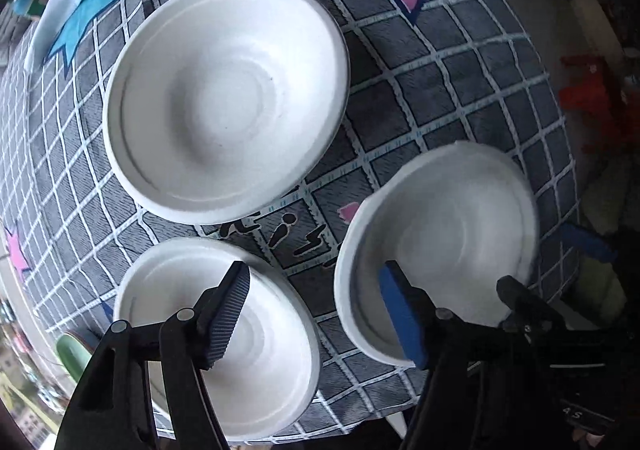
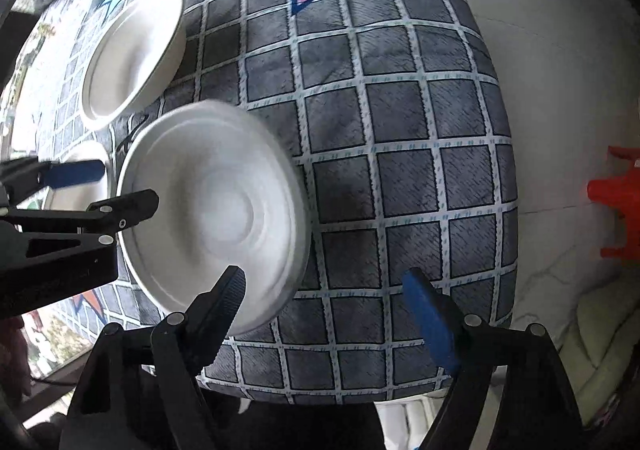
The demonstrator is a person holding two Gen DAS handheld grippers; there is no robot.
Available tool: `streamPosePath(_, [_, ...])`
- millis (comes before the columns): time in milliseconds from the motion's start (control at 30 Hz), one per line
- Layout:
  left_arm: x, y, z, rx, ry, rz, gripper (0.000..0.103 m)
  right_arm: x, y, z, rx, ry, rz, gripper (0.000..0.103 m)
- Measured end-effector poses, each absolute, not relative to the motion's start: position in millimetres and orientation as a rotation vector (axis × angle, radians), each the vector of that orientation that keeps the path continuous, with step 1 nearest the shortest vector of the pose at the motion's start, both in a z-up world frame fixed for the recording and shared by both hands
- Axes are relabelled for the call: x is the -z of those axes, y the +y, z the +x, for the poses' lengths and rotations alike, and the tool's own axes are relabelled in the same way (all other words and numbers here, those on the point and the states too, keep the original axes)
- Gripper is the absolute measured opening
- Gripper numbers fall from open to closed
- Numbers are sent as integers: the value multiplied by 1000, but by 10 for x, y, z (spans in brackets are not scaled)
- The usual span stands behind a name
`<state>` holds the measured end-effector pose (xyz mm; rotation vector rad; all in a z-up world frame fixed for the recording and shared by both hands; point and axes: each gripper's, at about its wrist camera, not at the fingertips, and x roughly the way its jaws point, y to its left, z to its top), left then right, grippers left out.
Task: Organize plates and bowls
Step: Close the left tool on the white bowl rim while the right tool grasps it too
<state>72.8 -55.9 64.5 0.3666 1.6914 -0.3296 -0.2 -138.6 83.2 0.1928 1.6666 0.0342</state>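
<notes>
Looking down from your left tool, you see three white, round, shallow foam bowls on a bench covered with a grey cloth ruled in white squares and printed with pink and blue stars. The largest white bowl sits toward the far side, upright and empty. A smaller white bowl lies nearer, partly under the black ribbed finger of that tool. A third white bowl lies to the right, its outline blurred, with the blue-padded finger of the left tool over its near-left rim. The jaws of your left tool stand apart, with bare cloth and the rims of both near bowls showing in the gap, and no pad visibly presses on anything.

From your right tool, the same blurred bowl appears left of centre, and the tool's black ribbed finger hangs over its near rim, while its blue finger is over plain cloth well to the right. These jaws are spread wide and hold nothing. Your left tool enters that view from the left edge, its fingers reaching the bowl's left rim; whether they touch it you cannot tell. The largest bowl lies beyond, up and to the left. A red plastic stool stands on the pale floor off the bench's right side.
</notes>
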Motion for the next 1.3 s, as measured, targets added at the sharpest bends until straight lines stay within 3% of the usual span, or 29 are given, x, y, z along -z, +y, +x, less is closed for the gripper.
streamPosePath(333, [-831,-170,603,351,1686,363,72,-1036,-1684,46,0,1631,305,83])
streamPosePath(633, [-951,279,680,329,1674,136,72,-1121,-1761,89,53,1605,329,83])
streamPosePath(900, [-1023,-128,745,425,1613,226,72,-1105,-1684,13,69,1620,282,83])
streamPosePath(1200, [-658,-371,851,375,1676,290,71,-858,-1398,-86,42,1664,208,83])
streamPosePath(1233, [-618,-415,877,385,1681,308,66,-827,-1363,-79,38,1666,205,80])
streamPosePath(1267, [-562,-443,880,399,1694,323,52,-817,-1356,-90,38,1666,200,75])
streamPosePath(1300, [-519,-521,820,406,1706,331,45,-798,-1346,-88,35,1670,200,63])
